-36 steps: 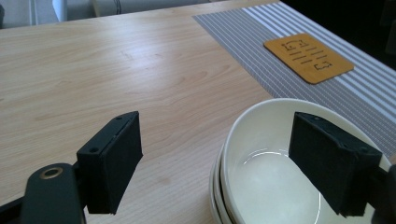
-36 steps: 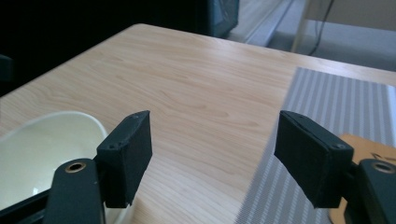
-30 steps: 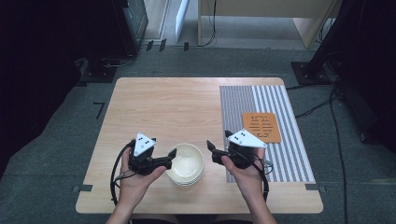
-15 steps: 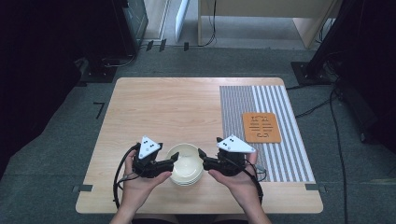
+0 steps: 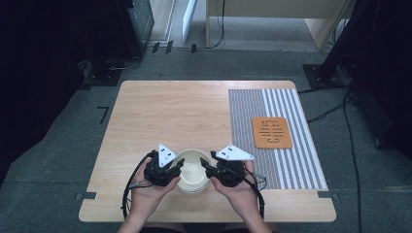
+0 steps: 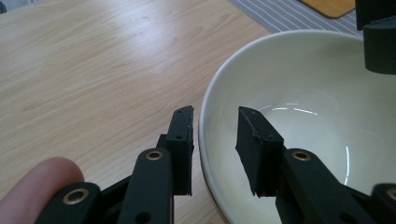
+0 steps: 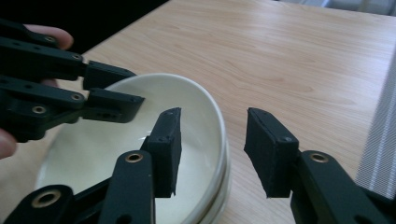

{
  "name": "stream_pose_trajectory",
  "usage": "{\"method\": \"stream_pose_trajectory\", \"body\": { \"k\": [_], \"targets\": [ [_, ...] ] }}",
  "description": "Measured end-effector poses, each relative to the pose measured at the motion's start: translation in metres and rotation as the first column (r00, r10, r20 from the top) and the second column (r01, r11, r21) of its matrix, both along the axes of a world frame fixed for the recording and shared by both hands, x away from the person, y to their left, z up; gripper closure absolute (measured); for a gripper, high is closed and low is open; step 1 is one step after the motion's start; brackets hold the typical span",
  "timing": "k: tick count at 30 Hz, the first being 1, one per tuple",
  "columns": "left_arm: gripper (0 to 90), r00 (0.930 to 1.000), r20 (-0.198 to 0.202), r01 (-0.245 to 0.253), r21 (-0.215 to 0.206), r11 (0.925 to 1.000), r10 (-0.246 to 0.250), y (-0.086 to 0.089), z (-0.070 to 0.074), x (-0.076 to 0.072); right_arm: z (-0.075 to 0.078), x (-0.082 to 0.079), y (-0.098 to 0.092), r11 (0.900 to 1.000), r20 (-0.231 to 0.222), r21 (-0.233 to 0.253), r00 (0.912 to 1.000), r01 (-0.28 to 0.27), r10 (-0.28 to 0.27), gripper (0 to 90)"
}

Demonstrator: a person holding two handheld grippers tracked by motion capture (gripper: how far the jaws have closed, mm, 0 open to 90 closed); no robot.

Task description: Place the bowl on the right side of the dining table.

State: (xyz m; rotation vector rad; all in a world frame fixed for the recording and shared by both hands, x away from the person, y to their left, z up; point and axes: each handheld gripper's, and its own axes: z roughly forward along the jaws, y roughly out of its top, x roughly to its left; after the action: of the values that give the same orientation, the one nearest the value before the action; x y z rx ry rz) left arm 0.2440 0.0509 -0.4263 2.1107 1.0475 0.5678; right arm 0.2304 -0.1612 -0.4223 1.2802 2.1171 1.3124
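Observation:
A stack of cream bowls [image 5: 193,171] sits near the front edge of the wooden table [image 5: 170,111]. My left gripper [image 5: 178,165] is at the bowls' left side and stands open. In the left gripper view the bowl's rim [image 6: 205,140] passes between the jaws, one jaw outside and one inside, with gaps on both sides. My right gripper [image 5: 206,167] is open at the right side. Its jaws [image 7: 212,144] straddle the rim [image 7: 223,140] the same way. The left gripper's fingers [image 7: 109,88] reach over the far rim of the bowl [image 7: 107,154].
A grey striped mat [image 5: 248,131] covers the right part of the table, and an orange slotted trivet [image 5: 272,132] lies on it. Bare wood stretches behind the bowls. The table's front edge is just below my hands.
Both grippers have closed in on the bowls from either side and dropped a little; their open jaws now straddle the rim. The bowls have stayed in place.

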Motion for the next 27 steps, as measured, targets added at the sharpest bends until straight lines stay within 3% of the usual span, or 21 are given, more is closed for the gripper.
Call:
{"method": "stream_pose_trajectory", "body": {
  "k": [5, 8, 13, 21, 24, 27],
  "targets": [
    [80.7, 0.9979, 0.063, -0.015, 0.049, 0.9987, 0.012, -0.004, -0.003, -0.002, -0.005, 0.001, 0.004, 0.999, -0.022, -0.027, 0.9993, 0.030, -0.030, 63.0],
    [82.6, 0.9973, 0.073, 0.004, 0.037, 0.9993, -0.006, -0.002, -0.002, -0.001, -0.010, 0.002, 0.009, 0.995, -0.038, -0.075, 0.9973, 0.060, -0.063, 63.3],
    [83.9, 0.9948, 0.096, 0.030, 0.031, 0.9991, -0.033, 0.001, -0.001, -0.002, -0.014, 0.003, 0.010, 0.994, -0.044, -0.073, 0.9958, 0.076, -0.080, 70.5],
    [85.6, 0.9826, 0.175, 0.055, 0.042, 0.9976, -0.062, 0.001, 0.002, -0.007, -0.017, 0.003, 0.009, 0.997, -0.020, -0.027, 0.9968, 0.077, -0.077, 82.6],
    [86.1, 0.9814, 0.181, 0.061, 0.031, 0.9977, -0.065, 0.002, 0.002, -0.007, -0.018, 0.004, 0.008, 0.997, -0.003, -0.011, 0.9969, 0.079, -0.079, 85.6],
    [86.1, 0.9817, 0.176, 0.069, 0.031, 0.9972, -0.073, 0.003, 0.003, -0.006, -0.020, 0.006, 0.008, 0.997, -0.018, 0.000, 0.9973, 0.072, -0.072, 84.6]
  ]
}}
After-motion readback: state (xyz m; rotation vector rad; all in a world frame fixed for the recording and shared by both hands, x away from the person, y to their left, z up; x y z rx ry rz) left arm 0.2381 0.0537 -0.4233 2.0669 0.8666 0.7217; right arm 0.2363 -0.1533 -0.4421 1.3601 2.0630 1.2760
